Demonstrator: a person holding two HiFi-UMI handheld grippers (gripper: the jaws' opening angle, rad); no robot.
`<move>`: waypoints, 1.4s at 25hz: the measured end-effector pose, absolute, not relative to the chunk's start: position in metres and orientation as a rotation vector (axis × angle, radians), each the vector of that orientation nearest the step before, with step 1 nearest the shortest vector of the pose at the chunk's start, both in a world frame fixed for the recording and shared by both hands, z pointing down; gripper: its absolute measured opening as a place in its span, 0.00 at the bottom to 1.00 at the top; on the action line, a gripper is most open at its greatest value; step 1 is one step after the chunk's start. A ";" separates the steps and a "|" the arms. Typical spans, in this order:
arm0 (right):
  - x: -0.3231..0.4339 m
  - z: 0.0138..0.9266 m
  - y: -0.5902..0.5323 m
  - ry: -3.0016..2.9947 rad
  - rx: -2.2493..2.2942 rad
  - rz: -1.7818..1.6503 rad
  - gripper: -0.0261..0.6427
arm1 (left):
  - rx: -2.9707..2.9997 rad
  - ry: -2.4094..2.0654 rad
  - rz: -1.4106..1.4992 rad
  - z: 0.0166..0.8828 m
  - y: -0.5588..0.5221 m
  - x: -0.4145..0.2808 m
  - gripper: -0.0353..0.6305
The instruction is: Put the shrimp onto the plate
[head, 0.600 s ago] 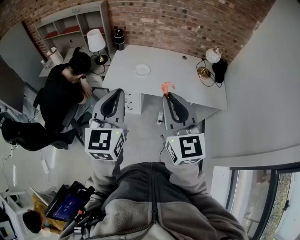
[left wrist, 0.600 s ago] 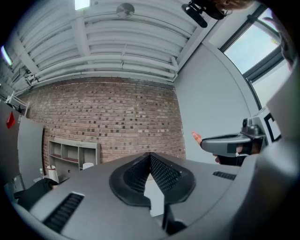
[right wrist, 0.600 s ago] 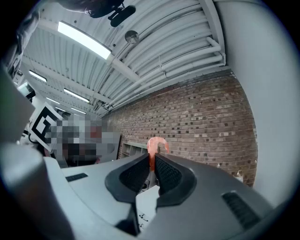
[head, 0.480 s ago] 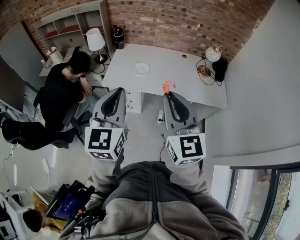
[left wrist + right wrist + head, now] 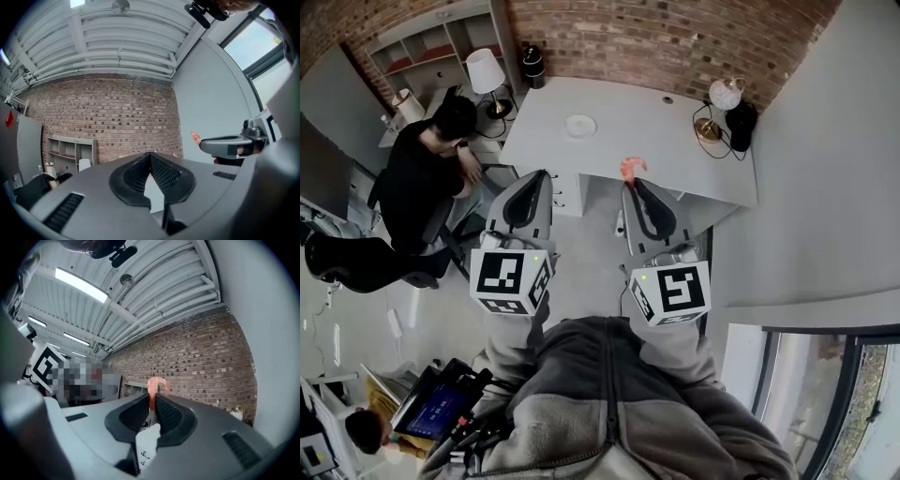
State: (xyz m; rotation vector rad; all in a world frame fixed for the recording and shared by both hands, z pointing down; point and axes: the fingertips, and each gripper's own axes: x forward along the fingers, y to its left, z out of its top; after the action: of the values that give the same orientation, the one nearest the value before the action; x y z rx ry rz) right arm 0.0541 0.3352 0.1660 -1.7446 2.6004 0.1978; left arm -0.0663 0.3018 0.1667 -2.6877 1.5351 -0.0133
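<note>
An orange-pink curved shrimp [image 5: 631, 167] sticks out of the tips of my right gripper [image 5: 634, 180], which is shut on it; in the right gripper view the shrimp [image 5: 155, 386] rises from between the closed jaws [image 5: 152, 399]. A small white plate [image 5: 580, 126] lies on the white table [image 5: 675, 150], ahead and to the left of the shrimp. My left gripper [image 5: 540, 175] is held level beside the right one, its jaws [image 5: 150, 157] shut with nothing between them. Both grippers hover short of the table's near edge.
A person in black [image 5: 427, 178] sits at the left beside a desk with a white lamp [image 5: 484, 75]. A lamp and dark object [image 5: 727, 111] stand at the table's far right corner. A brick wall [image 5: 675, 42] runs behind the table. A drawer unit [image 5: 565, 195] sits under it.
The view has shifted slightly: table and plate sit a little higher and farther left in the head view. The right gripper still holds the shrimp, now slightly closer to the table's edge.
</note>
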 end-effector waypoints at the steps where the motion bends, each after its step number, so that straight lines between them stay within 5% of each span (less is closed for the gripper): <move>1: 0.061 0.169 0.338 2.606 -1.736 0.200 0.09 | -2.686 1.540 -0.013 0.169 0.304 -0.059 0.06; 18: 0.118 0.213 0.362 2.645 -1.712 0.143 0.09 | -2.707 1.575 -0.065 0.208 0.323 -0.002 0.06; 35: 0.114 0.227 0.316 2.635 -1.749 0.101 0.09 | -2.666 1.700 -0.030 0.221 0.271 -0.047 0.06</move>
State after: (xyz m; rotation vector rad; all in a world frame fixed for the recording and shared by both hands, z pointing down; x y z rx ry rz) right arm 0.1144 0.3156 0.2269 -1.7493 2.6354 0.1009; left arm -0.0473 0.2707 0.2205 -2.6661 1.7003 -0.0295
